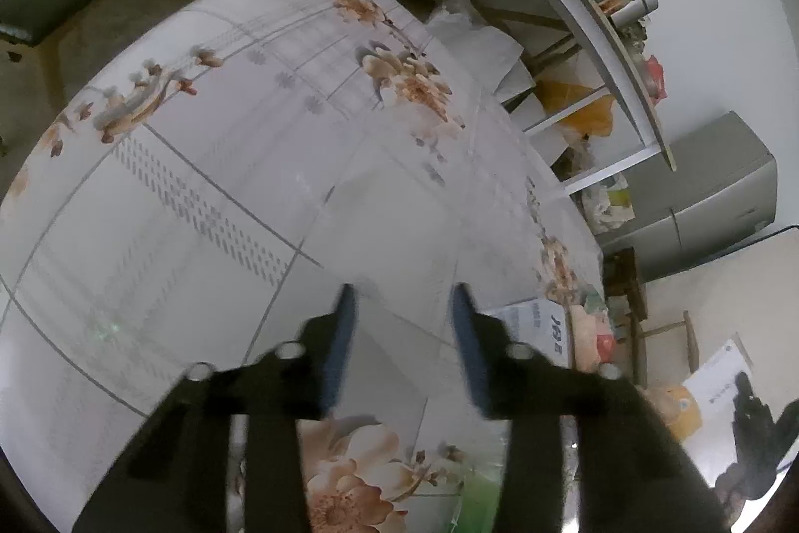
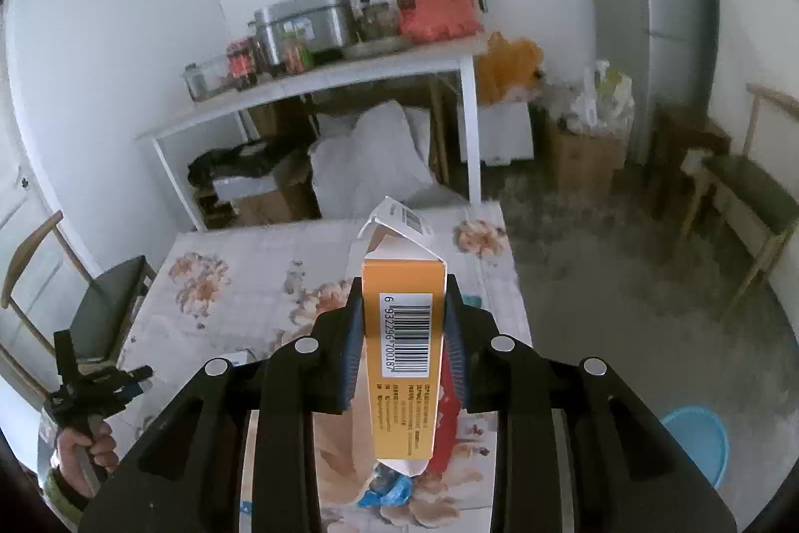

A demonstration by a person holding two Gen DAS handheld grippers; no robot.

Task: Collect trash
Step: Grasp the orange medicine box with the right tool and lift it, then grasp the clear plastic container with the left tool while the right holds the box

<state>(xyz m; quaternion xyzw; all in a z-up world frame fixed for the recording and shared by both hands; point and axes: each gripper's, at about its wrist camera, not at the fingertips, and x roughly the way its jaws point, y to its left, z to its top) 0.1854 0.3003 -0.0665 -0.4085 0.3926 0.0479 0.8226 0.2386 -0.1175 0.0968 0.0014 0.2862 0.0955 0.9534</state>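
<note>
Floral table (image 2: 239, 253) below both grippers. Right gripper (image 2: 403, 313) clamps orange carton (image 2: 399, 363), long axis running fwd along fingers; blue bin (image 2: 696, 440) lies right of jaws. Left gripper (image 1: 403, 323) open, empty.

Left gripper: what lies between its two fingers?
Nothing is held there. In the left wrist view the left gripper stands open, and between its fingers only the flowered tablecloth shows.
</note>
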